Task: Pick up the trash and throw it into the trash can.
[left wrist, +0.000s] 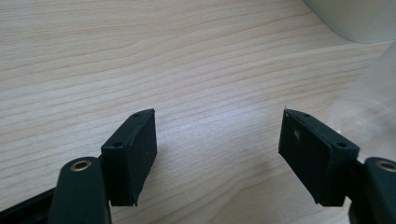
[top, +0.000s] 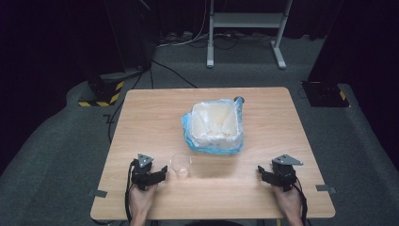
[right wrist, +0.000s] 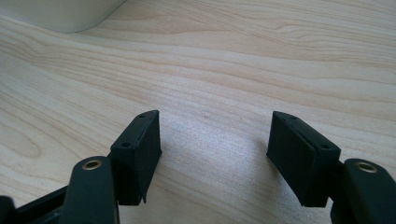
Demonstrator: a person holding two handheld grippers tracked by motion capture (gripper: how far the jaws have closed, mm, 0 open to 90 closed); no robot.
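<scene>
A white square container lined with a clear and blue plastic bag (top: 215, 126) stands in the middle of the wooden table (top: 155, 117). A small clear plastic cup (top: 180, 165) stands in front of it, just right of my left gripper (top: 160, 173). That gripper (left wrist: 217, 140) is open over bare wood, and the cup's clear wall (left wrist: 373, 93) shows at the right edge of its view. My right gripper (top: 263, 175) rests near the table's front right; its jaws (right wrist: 215, 144) stand open with nothing between them. The container's pale corner (right wrist: 60, 14) lies ahead to its left.
A dark round object (top: 239, 100) lies behind the container. Beyond the table are a grey carpeted floor, a white metal stand (top: 244, 28), cables and black bases with yellow-black tape (top: 101, 96). Metal brackets (top: 98, 193) stick out at the table's front corners.
</scene>
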